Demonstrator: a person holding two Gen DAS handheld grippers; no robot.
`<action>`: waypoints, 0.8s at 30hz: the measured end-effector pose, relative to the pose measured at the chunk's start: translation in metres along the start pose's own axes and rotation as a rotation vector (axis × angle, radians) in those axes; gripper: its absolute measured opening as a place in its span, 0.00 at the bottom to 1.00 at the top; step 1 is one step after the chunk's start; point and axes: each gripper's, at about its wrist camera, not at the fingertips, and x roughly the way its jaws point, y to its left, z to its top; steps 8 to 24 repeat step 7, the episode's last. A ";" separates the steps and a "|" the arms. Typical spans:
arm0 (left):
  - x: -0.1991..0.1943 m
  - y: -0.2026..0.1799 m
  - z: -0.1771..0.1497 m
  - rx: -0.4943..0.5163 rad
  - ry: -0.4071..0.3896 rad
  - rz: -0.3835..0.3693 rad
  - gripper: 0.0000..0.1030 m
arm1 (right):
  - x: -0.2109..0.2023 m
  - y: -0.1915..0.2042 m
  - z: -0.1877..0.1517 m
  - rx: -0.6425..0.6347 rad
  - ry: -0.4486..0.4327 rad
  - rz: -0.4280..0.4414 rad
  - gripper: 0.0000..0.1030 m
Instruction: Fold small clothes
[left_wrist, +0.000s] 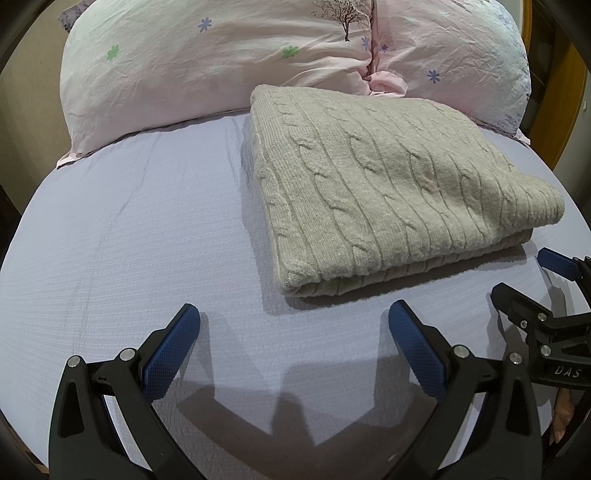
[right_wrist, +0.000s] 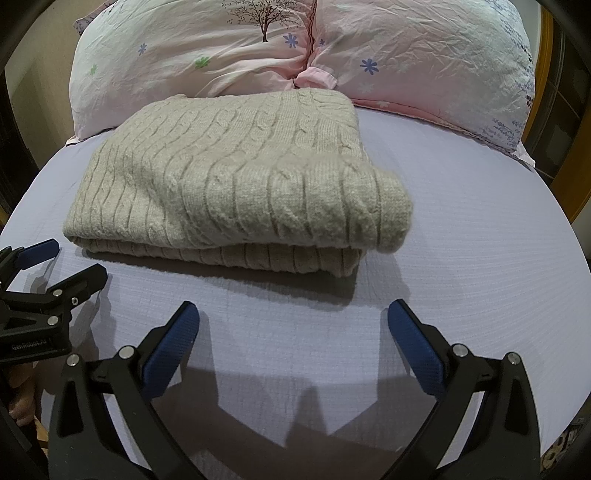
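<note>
A beige cable-knit sweater (left_wrist: 376, 188) lies folded into a thick rectangle on the lilac bed sheet (left_wrist: 129, 240); it also shows in the right wrist view (right_wrist: 229, 177). My left gripper (left_wrist: 293, 321) is open and empty, just short of the sweater's near edge. My right gripper (right_wrist: 293, 319) is open and empty, a little in front of the sweater's near right corner. The right gripper shows at the right edge of the left wrist view (left_wrist: 524, 273), and the left gripper at the left edge of the right wrist view (right_wrist: 70, 258).
Two pink flowered pillows (left_wrist: 207, 66) (right_wrist: 424, 55) lie along the head of the bed, touching the sweater's far edge. A wooden frame (left_wrist: 569, 110) stands at the right. Bare sheet stretches to the left of the sweater.
</note>
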 end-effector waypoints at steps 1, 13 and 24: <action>0.000 0.000 0.000 0.000 0.000 0.000 0.99 | 0.000 0.000 0.000 0.000 0.000 0.000 0.98; 0.000 0.000 0.000 0.000 -0.001 0.000 0.99 | 0.000 0.000 0.000 0.000 0.000 0.000 0.98; 0.000 0.000 0.000 0.000 -0.001 0.000 0.99 | 0.000 0.000 0.000 0.000 0.000 0.000 0.98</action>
